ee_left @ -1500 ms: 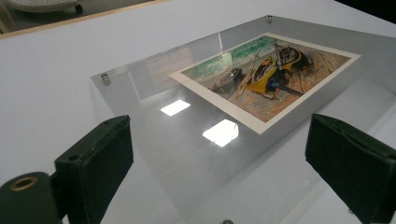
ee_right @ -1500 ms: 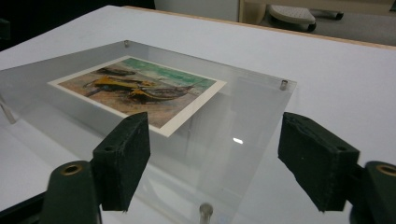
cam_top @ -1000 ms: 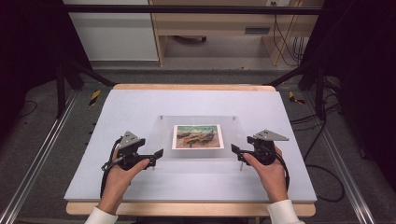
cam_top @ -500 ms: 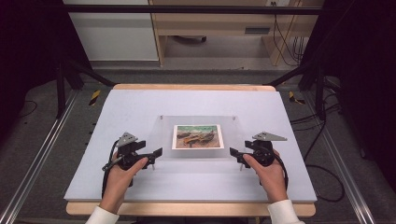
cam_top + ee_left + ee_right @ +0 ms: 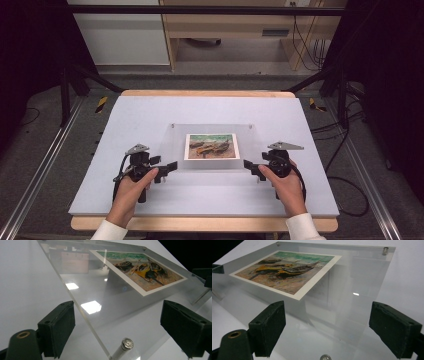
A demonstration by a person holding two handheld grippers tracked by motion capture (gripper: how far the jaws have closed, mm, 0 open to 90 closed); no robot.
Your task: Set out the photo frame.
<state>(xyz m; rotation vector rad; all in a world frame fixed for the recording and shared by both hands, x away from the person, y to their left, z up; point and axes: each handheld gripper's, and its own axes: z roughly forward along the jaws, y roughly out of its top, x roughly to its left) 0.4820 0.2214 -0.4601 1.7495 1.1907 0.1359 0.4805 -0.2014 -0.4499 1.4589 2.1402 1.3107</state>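
High view: clear plastic picture frame with boat painting (image 5: 211, 146) flat on white table (image 5: 150, 115), between left gripper (image 5: 171, 166) and right gripper (image 5: 248, 165).
Left gripper view: jaws wide apart, frame's near corner between them, not pinched; silver corner bolt (image 5: 127, 343) close in front.
Right gripper view: jaws just opening wide, frame edge between them, not pinched.

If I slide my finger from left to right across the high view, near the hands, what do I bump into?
Left black two-jaw gripper → clear acrylic picture frame → boat painting with a white border → right black two-jaw gripper, all on the pale grey table mat.
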